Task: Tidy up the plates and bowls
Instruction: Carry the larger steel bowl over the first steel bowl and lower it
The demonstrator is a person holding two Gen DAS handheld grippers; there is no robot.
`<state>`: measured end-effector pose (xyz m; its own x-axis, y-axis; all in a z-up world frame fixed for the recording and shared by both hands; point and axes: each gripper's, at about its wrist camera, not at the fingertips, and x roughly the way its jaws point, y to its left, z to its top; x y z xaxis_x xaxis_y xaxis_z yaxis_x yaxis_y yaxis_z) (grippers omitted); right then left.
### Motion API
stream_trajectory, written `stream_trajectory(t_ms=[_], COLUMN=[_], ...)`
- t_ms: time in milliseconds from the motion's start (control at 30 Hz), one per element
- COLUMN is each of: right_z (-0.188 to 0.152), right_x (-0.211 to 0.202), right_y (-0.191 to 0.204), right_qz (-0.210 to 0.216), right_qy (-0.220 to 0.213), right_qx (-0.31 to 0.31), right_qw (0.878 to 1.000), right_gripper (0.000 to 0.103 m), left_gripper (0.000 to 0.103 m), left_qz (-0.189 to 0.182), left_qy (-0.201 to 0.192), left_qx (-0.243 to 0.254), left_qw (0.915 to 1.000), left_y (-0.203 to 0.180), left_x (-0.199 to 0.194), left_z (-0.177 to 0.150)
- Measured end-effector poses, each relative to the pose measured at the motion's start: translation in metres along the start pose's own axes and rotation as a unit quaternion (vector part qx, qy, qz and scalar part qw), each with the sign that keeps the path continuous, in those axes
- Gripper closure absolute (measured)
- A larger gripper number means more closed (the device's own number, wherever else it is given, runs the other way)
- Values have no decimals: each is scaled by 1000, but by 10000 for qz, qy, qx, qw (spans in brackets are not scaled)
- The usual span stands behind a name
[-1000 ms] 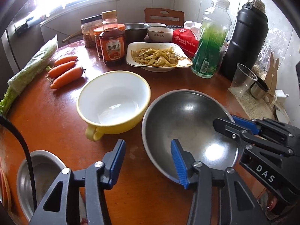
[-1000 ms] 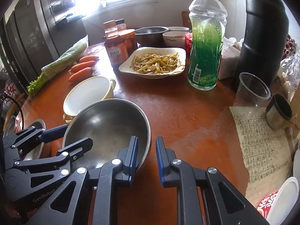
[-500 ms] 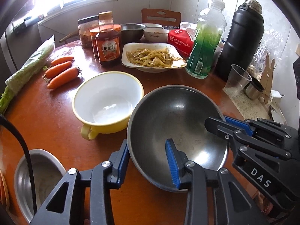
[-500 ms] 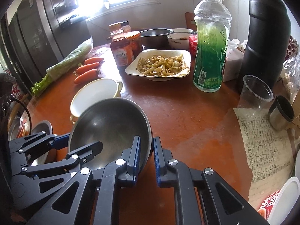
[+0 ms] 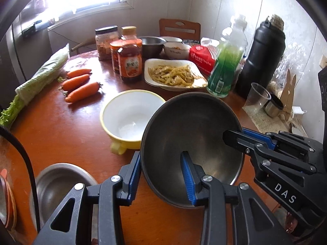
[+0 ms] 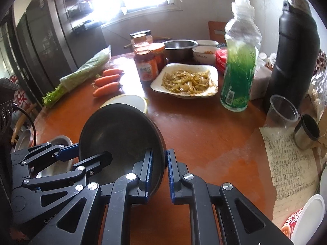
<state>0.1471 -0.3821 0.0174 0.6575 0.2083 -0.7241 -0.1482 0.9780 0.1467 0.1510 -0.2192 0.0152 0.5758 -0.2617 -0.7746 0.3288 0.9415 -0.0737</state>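
Note:
A large steel bowl [image 5: 190, 126] is lifted and tilted above the wooden table, partly over a yellow-rimmed white bowl [image 5: 130, 112]. My right gripper [image 6: 158, 171] is shut on its rim, one finger inside, one outside; it also shows in the left wrist view [image 5: 241, 136]. My left gripper [image 5: 161, 175] straddles the bowl's near rim with a gap around it, open. The bowl also shows in the right wrist view [image 6: 120, 130]. A smaller steel bowl [image 5: 59, 183] sits at the near left.
A plate of food [image 5: 173, 75], sauce jars [image 5: 128, 61], three carrots [image 5: 81, 85], celery [image 5: 38, 81], a green bottle [image 5: 226, 65], a black flask [image 5: 263, 57], a plastic cup [image 5: 257, 98] and two far bowls [image 5: 151, 45] crowd the table. Paper [image 6: 290, 163] lies right.
The right gripper closed on the steel bowl's rim and lifted it, tilting it toward the yellow bowl. The left gripper moved in around the bowl's near rim.

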Motion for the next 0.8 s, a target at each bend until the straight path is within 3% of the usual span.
stream_trajectory(t_ms=[533,800], right_z=[15,7], right_x=[-34,-26], right_y=[98,147], right_qz=[468,675], right_qy=[-424,-286], right_qx=[-605,-835], right_qw=[9962,9938], right_gripper=[89,89], left_gripper=[64,64], left_qz=[387,601], left_qy=[-572,-586], left_qx=[-377,-594], left_qw=[9969,9947], left_y=[71,109], left_x=[-87,-106], left_z=[-20,-43])
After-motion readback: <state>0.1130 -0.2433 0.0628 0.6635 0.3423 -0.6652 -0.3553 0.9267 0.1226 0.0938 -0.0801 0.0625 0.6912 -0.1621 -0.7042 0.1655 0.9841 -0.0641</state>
